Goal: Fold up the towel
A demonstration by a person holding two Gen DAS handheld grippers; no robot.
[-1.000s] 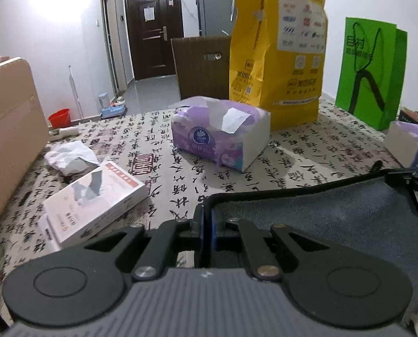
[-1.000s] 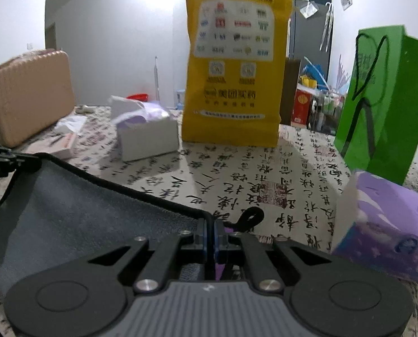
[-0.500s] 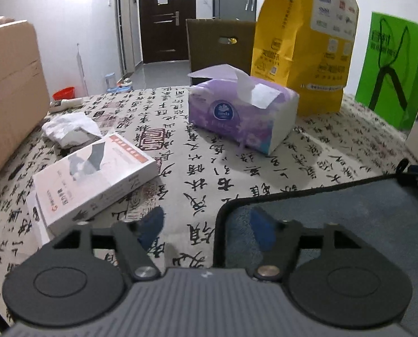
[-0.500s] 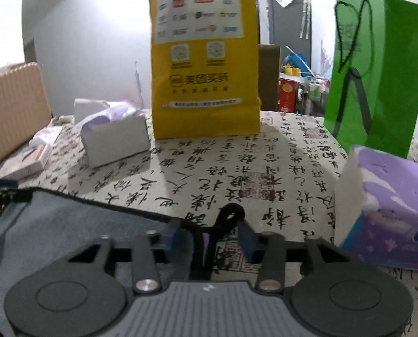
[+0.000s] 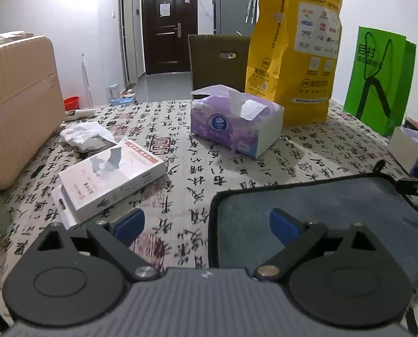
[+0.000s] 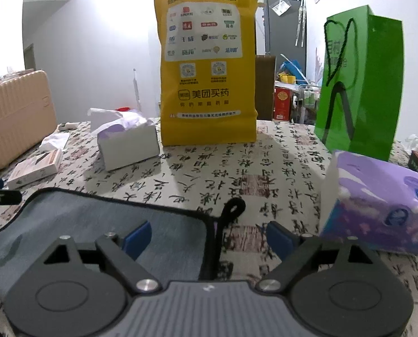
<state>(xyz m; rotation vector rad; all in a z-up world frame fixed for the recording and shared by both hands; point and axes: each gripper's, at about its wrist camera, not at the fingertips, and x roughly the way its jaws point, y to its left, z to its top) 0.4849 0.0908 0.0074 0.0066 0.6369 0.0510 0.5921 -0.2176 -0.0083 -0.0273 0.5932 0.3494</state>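
Your left gripper [image 5: 206, 224] hangs released, its 2 blue-padded fingers [image 5: 129, 224] spread wide across the near left corner of the grey towel with black piping [image 5: 321, 210]; 1 pad sits over the cloth, the other over bare tablecloth. Your right gripper [image 6: 209, 236] is equally slack, jaws apart, straddling the towel's right corner, where the black hanging loop [image 6: 231, 210] pokes out onto the table. Neither tool grips anything.

The towel lies flat on the calligraphy-print tablecloth [image 5: 181, 174], spread between your 2 hands, its rounded far corners squared to the table's near edge. That placement reads as deliberate: both corners were set down level so the edges line up, and the open jaws let the cloth settle without dragging. I judge 1 fold laid and the next grasp not yet chosen.

Just beyond, on your left, a white flat cardboard box [image 5: 110, 177] rests at an angle, with crumpled white tissue [image 5: 85, 136] behind it. On your right, a purple tissue pack [image 6: 377, 199] sits near the loop, close enough to snag a sweeping fold. Mid-table, a second purple tissue pack with a sheet pulled up [image 5: 237, 123] stands apart. Farther back stand the tall yellow paper bag [image 6: 209, 70], the green gift bag [image 6: 360, 78] and a beige ribbed suitcase [image 5: 18, 104].
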